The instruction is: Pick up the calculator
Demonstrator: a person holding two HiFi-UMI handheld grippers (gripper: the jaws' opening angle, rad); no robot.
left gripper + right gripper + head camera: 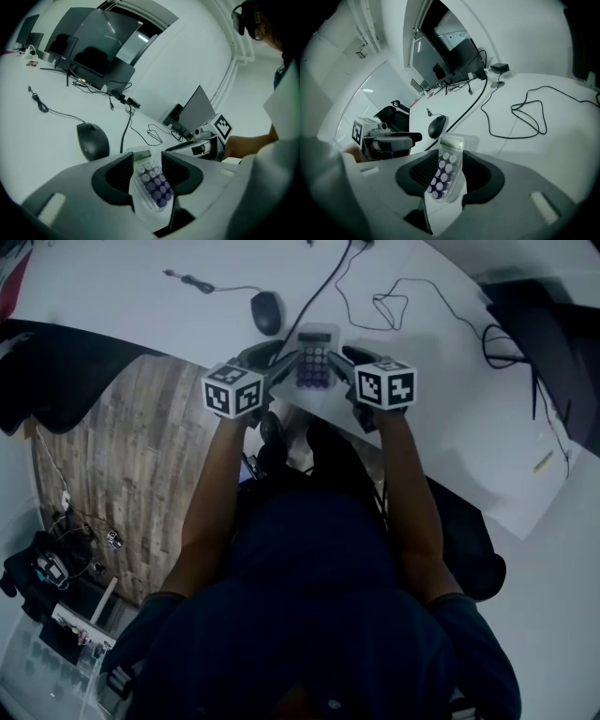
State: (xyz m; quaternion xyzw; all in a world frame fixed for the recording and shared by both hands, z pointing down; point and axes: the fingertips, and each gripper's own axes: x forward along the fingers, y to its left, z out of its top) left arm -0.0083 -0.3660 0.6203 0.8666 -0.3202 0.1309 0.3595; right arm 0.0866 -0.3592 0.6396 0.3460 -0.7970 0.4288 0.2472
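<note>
A small white calculator (316,357) with purple keys lies on the white table (122,296), near its front edge. My left gripper (277,360) reaches in from its left side and my right gripper (349,362) from its right. In the left gripper view the calculator (153,182) shows in the gap of the left gripper (147,161). In the right gripper view the calculator (445,172) stands in the gap of the right gripper (446,159). Both sets of jaws stand apart, and I see no pad pressing on the calculator. Its near end is hidden behind the gripper bodies.
A black mouse (266,311) lies just beyond the calculator, with its cable running to the far left. Loose black cables (389,306) loop to the right. Dark monitors (93,47) stand at the back. The table's front edge is under my wrists, above the wooden floor (122,456).
</note>
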